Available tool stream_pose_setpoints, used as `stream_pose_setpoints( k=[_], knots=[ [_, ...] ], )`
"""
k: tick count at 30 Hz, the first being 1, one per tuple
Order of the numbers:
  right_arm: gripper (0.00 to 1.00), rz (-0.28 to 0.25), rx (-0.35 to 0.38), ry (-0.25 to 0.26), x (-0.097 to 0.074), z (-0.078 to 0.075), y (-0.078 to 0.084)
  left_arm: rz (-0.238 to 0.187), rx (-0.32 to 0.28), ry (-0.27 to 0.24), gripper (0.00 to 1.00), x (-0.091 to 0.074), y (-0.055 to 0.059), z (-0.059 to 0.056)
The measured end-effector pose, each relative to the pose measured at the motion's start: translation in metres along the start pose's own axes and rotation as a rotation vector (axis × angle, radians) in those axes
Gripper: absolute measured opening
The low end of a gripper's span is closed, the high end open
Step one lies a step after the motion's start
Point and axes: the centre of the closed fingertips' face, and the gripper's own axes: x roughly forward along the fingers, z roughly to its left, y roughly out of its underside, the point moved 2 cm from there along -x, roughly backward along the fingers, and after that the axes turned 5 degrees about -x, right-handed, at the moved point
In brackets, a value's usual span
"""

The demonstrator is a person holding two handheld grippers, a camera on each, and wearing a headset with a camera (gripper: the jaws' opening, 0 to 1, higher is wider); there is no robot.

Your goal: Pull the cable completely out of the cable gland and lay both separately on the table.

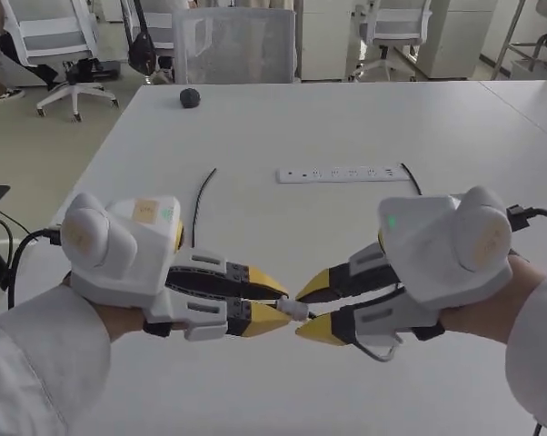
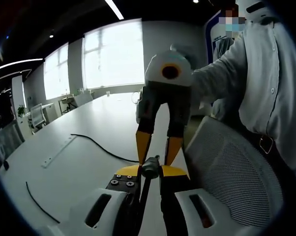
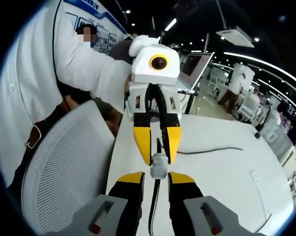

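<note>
Head view: left claw [image 1: 283,303] clamps the rigid cable gland [image 1: 293,310]; right claw [image 1: 301,313], half-open, should pinch the limp cable [image 3: 155,201].

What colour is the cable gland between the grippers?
The cable gland is white; the right gripper view shows it best.

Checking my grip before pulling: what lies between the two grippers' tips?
The white cable gland sits between left gripper and right gripper tips, plain in the head view.
</note>
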Motion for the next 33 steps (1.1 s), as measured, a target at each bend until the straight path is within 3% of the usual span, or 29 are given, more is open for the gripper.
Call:
stream_pose_setpoints(
  k=[6, 10, 12, 20, 33],
  knots=[
    [0.12, -0.004, 0.036, 0.015, -0.006, -0.002, 0.005, 0.018, 0.019, -0.005, 0.14, -0.007, -0.001, 0.0],
    [0.08, -0.061, 0.097, 0.026, -0.011, -0.002, -0.001, 0.027, 0.024, -0.005, 0.14, -0.013, 0.0, -0.002],
    [0.08, -0.059, 0.109, 0.025, -0.01, -0.001, 0.0, 0.033, 0.028, -0.005, 0.14, -0.014, 0.001, -0.003],
    [0.05, -0.034, 0.083, 0.0, 0.002, 0.01, -0.004, 0.062, 0.062, 0.007, 0.14, -0.014, -0.001, -0.009],
    [0.0, -0.02, 0.074, 0.001, 0.003, 0.008, -0.003, 0.057, 0.074, 0.019, 0.14, -0.012, -0.005, -0.01]
  ],
)
